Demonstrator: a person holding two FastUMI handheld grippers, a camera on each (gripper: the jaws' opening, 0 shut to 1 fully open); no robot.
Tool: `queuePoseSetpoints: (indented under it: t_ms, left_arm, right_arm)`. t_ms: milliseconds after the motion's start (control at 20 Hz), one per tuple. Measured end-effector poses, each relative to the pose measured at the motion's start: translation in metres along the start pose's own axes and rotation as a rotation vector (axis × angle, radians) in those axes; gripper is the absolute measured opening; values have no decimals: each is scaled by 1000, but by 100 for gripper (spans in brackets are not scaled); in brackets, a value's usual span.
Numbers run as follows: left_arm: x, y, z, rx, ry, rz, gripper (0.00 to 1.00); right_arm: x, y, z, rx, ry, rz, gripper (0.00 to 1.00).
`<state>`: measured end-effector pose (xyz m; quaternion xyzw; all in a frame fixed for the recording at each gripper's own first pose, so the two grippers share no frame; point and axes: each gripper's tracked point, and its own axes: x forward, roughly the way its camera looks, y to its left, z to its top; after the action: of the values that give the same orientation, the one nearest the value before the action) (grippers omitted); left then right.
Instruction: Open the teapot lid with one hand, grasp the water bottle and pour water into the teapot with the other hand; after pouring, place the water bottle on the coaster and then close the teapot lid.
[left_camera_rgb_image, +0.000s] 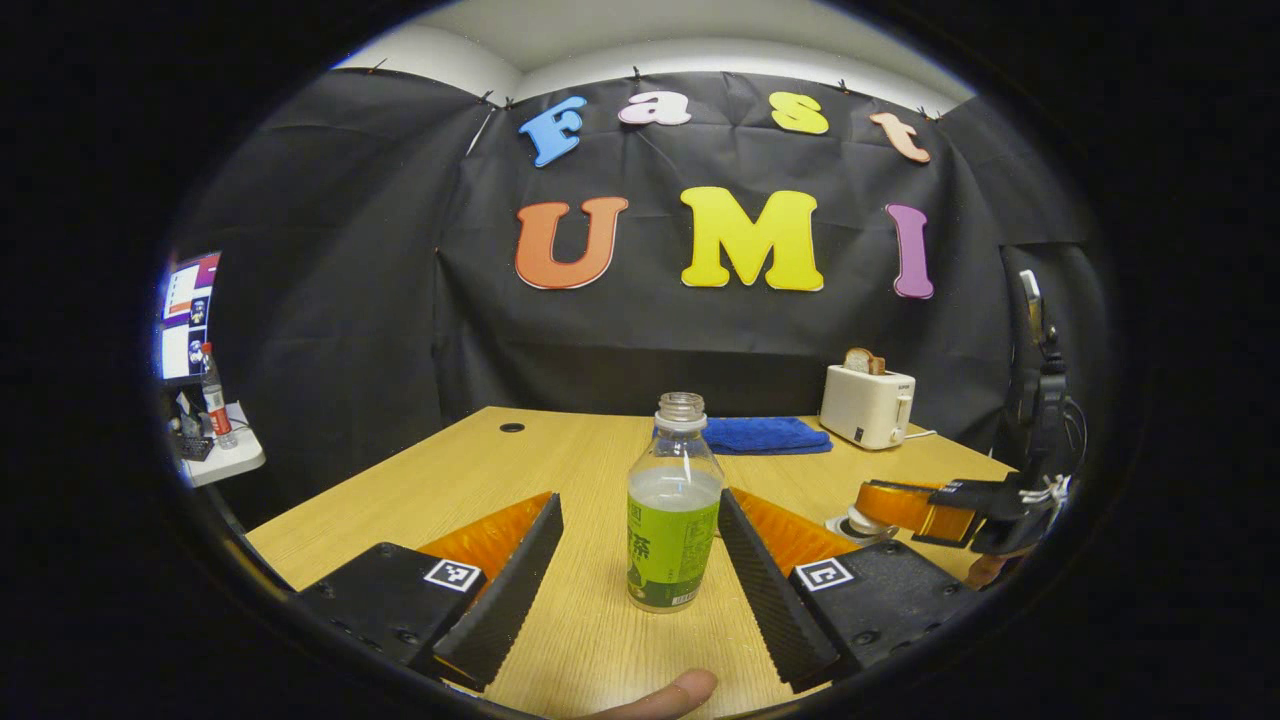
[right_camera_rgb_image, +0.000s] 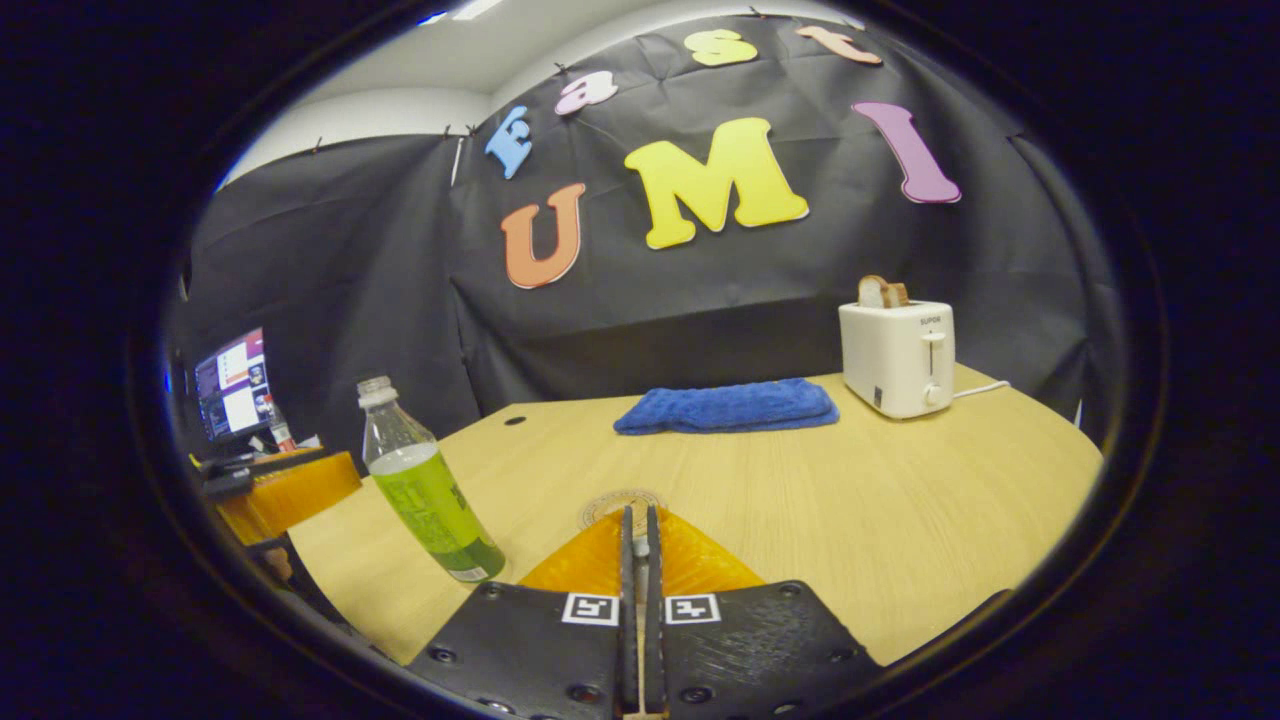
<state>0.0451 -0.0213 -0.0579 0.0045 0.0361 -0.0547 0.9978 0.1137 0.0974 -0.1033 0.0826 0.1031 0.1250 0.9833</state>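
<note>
An uncapped water bottle (left_camera_rgb_image: 672, 510) with a green label stands upright on the wooden table. My left gripper (left_camera_rgb_image: 640, 498) is open, one finger on each side of the bottle and neither touching it. In the right gripper view the bottle (right_camera_rgb_image: 425, 490) stands at the left, with the left gripper (right_camera_rgb_image: 285, 490) beside it. My right gripper (right_camera_rgb_image: 640, 520) is shut, and a small pale piece shows between its tips. Seen from the left gripper view, the right gripper (left_camera_rgb_image: 880, 505) hovers over the white teapot (left_camera_rgb_image: 850, 525), whose body is mostly hidden. A round coaster (right_camera_rgb_image: 615, 505) lies just beyond the right fingertips.
A folded blue cloth (right_camera_rgb_image: 730, 405) lies at the back of the table (right_camera_rgb_image: 900, 500), and a white toaster (right_camera_rgb_image: 898, 355) holding bread stands at the back right. A side shelf with a monitor (left_camera_rgb_image: 185, 315) and a small bottle is off the left. A thumb (left_camera_rgb_image: 680, 690) shows at the bottom edge.
</note>
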Motion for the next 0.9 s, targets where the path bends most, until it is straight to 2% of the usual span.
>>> queuePoseSetpoints:
  t_ms: [100, 250, 400, 500, 750, 900]
  left_arm:
    - [4, -6, -9, 2, 11, -20, 100]
    - [12, -13, -13, 20, -29, -38, 98]
    - [24, -18, -16, 36, -77, -34, 98]
    - [31, -27, -16, 33, -100, -60, 98]
    - [55, -14, -14, -5, -90, -21, 98]
    - [64, -14, -11, -32, -95, -53, 98]
  right_arm:
    - [-16, -9, 11, -43, -29, -20, 2]
    - [-41, -21, 23, -94, -73, -46, 2]
    - [-64, -30, 31, -116, -104, -57, 2]
    - [-77, -33, 35, -118, -119, -57, 2]
    - [-89, -42, 45, -139, -147, -76, 2]
    - [-94, -48, 51, -131, -156, -87, 2]
